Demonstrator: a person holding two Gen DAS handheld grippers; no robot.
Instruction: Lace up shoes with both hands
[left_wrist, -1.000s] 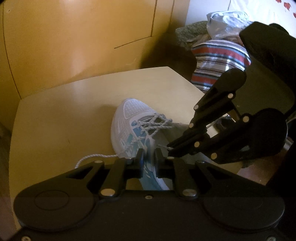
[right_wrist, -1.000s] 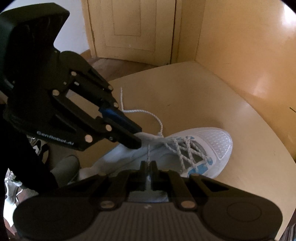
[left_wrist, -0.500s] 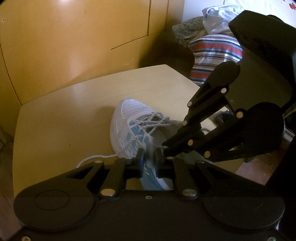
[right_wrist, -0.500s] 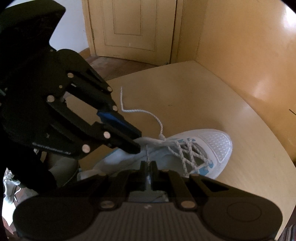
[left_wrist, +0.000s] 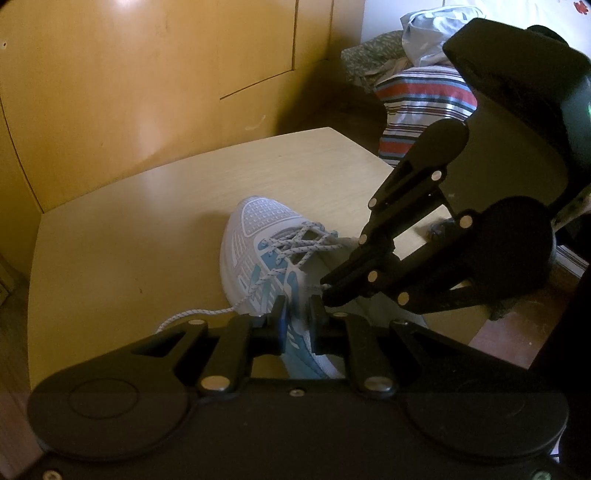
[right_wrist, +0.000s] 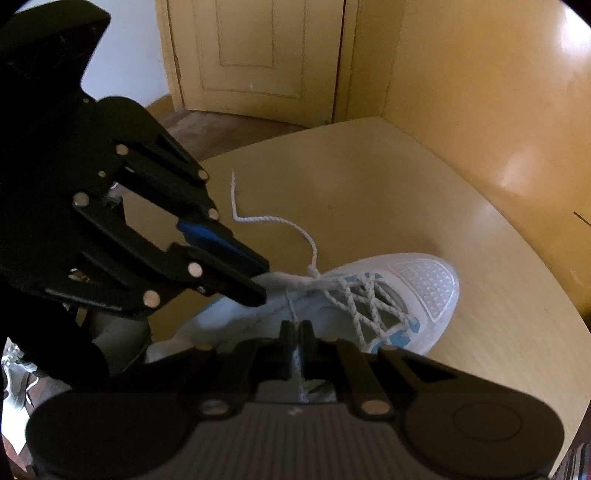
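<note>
Little has shifted since a sec ago: both grippers are kept where they were, only the views tilted slightly. Shoe (left_wrist: 258, 254) is lain on the surface (left_wrist: 122, 236), toe away. Right gripper (right_wrist: 295, 328) is pinched shut on a lace (right_wrist: 291, 306) strand. Left gripper (left_wrist: 297, 306) is nearly closed over the shoe's collar (whether it's gripped can't be told). Loose lace end is trailed across the surface.

One shoe (left_wrist: 258, 254), two tools, one table (left_wrist: 122, 236).
</note>
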